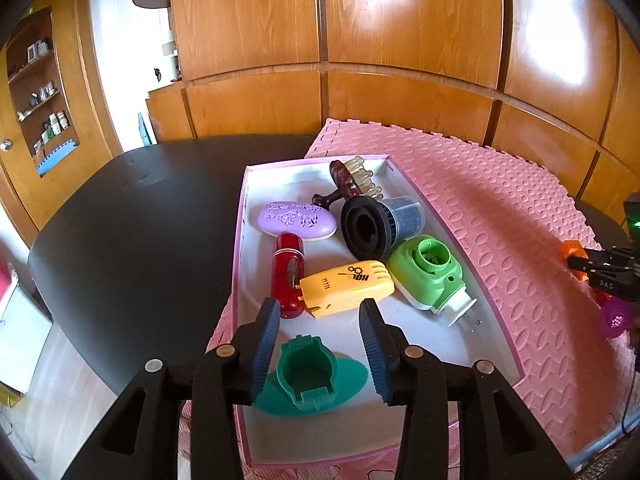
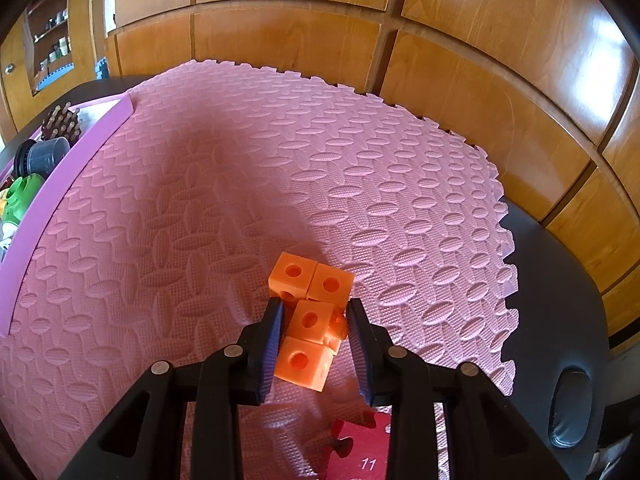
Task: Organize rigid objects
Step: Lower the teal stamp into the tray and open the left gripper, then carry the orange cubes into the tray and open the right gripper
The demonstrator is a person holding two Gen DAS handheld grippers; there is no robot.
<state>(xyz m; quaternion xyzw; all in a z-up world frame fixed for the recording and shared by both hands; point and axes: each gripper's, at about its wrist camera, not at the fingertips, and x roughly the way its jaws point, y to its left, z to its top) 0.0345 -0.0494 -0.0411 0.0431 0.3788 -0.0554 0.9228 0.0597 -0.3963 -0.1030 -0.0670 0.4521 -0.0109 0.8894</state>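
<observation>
A white tray with a pink rim holds several rigid things: a purple oval case, a red cylinder, a yellow gadget, a green and white device, a black and grey filter cup and a brown bristled brush. A dark green holder lies on the tray floor between the fingers of my left gripper, which is open, with a gap at the right pad. My right gripper is shut on a cluster of orange holed cubes over the pink foam mat.
The tray's rim borders the mat on the left. A purple round piece lies by the right gripper. A red mat piece marked 11 lies near the front. The black table and wooden wall panels surround it all.
</observation>
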